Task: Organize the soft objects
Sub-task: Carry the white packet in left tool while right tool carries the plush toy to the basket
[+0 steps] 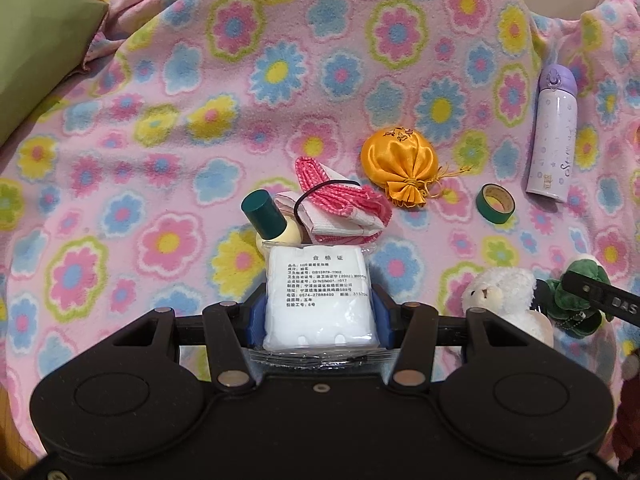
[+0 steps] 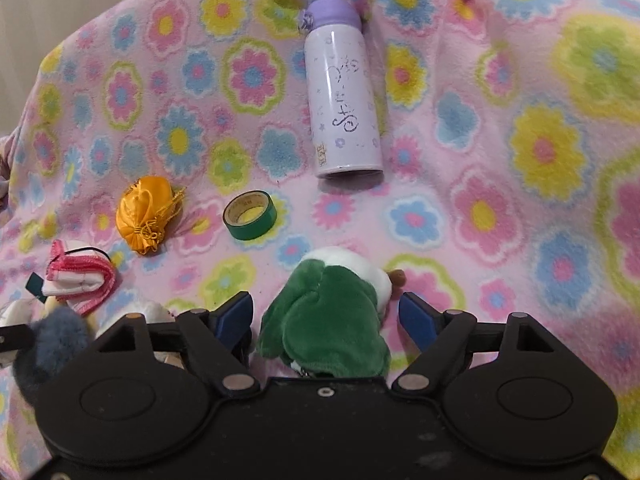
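Observation:
My left gripper [image 1: 320,308] is shut on a white cotton-pad pack [image 1: 320,296] in clear wrap, its blue fingers pressing both sides. Just beyond it lie a cream bottle with a dark green cap [image 1: 266,216] and a pink-and-white folded cloth [image 1: 340,208] with a black band. An orange satin pouch [image 1: 396,168] lies farther right. A white plush bear [image 1: 504,296] sits at the right. My right gripper [image 2: 328,316] is open, its fingers either side of a green-and-white plush toy [image 2: 332,320] without touching it.
Everything rests on a pink floral fleece blanket [image 1: 200,100]. A green tape roll [image 2: 250,214] and a lilac flask [image 2: 344,96] lie ahead of the right gripper. A green cushion [image 1: 36,52] is at the far left. A grey furry thing [image 2: 52,340] shows at the left edge.

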The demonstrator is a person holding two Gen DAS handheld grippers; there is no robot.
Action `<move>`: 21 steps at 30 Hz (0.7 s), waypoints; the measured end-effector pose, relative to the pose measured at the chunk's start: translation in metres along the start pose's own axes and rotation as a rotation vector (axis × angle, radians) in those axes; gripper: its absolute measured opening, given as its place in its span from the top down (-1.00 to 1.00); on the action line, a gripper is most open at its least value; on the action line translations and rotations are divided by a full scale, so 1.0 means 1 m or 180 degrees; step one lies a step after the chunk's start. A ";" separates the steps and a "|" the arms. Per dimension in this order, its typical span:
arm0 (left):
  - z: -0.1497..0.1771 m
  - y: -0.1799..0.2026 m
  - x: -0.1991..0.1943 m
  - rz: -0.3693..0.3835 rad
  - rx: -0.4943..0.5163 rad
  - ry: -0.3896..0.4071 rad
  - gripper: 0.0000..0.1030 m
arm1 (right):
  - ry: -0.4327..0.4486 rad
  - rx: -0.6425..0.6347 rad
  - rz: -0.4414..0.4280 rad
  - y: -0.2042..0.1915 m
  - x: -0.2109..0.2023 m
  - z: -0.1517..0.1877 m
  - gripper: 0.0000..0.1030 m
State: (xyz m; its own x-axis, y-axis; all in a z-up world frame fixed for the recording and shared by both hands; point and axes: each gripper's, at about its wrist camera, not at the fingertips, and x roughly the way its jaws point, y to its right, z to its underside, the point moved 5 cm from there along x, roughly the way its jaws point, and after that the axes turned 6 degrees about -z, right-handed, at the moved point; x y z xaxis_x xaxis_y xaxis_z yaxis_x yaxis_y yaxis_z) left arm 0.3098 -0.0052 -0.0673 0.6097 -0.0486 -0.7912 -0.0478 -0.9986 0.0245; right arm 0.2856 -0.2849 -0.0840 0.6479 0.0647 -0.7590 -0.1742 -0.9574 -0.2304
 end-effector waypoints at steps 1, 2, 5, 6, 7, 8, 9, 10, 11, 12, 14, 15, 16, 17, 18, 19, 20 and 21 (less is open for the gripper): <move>0.000 0.000 -0.001 0.0000 0.0001 0.0003 0.03 | -0.0039 -0.0003 0.0027 0.000 0.003 0.000 -0.48; 0.001 0.000 -0.002 0.0001 0.0003 0.0010 0.03 | -0.0079 0.0000 0.0050 0.000 0.006 0.002 -0.30; 0.003 -0.001 -0.006 0.0009 0.0011 0.0027 0.03 | -0.0151 0.0023 0.0069 0.003 0.010 0.007 -0.05; 0.003 -0.001 -0.008 0.0012 0.0011 0.0030 0.03 | -0.0137 0.0039 0.0054 0.004 0.008 0.007 -0.05; 0.004 -0.001 -0.010 0.0019 0.0009 0.0033 0.03 | -0.0129 0.0062 0.0039 0.005 0.005 0.007 -0.04; 0.005 -0.002 -0.012 0.0028 0.0005 0.0037 0.03 | -0.0114 0.0086 0.0031 0.006 0.002 0.006 -0.04; 0.006 -0.002 -0.015 0.0039 0.0001 0.0042 0.03 | -0.0093 0.0104 0.0032 0.007 -0.002 0.005 -0.04; 0.007 -0.002 -0.018 0.0056 0.0000 0.0051 0.03 | -0.0059 0.0115 0.0032 0.008 -0.008 0.003 -0.04; 0.008 -0.002 -0.022 0.0068 0.0000 0.0065 0.03 | -0.0027 0.0124 0.0025 0.008 -0.014 0.002 -0.04; 0.009 -0.001 -0.026 0.0076 0.0001 0.0085 0.03 | 0.0011 0.0138 0.0009 0.009 -0.020 0.000 -0.04; 0.011 -0.001 -0.037 0.0080 0.0014 0.0137 0.03 | 0.0103 0.0172 -0.0047 0.009 -0.037 -0.003 -0.04; 0.013 0.000 -0.043 0.0080 0.0019 0.0162 0.03 | 0.0147 0.0184 -0.0080 0.009 -0.047 -0.004 -0.04; 0.015 0.000 -0.049 0.0082 0.0026 0.0188 0.03 | 0.0196 0.0189 -0.0118 0.008 -0.057 -0.005 -0.04; 0.017 0.000 -0.055 0.0090 0.0034 0.0218 0.03 | 0.0240 0.0186 -0.0154 0.006 -0.067 -0.005 -0.04; 0.019 0.001 -0.062 0.0098 0.0040 0.0243 0.03 | 0.0285 0.0175 -0.0195 0.005 -0.078 -0.004 -0.04; 0.023 0.001 -0.070 0.0109 0.0043 0.0272 0.03 | 0.0334 0.0158 -0.0247 0.002 -0.091 -0.002 -0.04; 0.025 0.001 -0.076 0.0122 0.0044 0.0294 0.03 | 0.0368 0.0144 -0.0283 -0.001 -0.100 0.000 -0.04; 0.029 0.002 -0.084 0.0137 0.0045 0.0318 0.03 | 0.0403 0.0131 -0.0326 -0.003 -0.111 0.003 -0.04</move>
State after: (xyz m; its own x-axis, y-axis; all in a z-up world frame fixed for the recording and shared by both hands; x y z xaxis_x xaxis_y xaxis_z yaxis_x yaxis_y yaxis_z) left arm 0.2354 -0.0026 -0.0192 0.6827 -0.0940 -0.7246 -0.0863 -0.9951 0.0479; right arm 0.2121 -0.2888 -0.0010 0.7517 0.1228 -0.6480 -0.1310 -0.9351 -0.3292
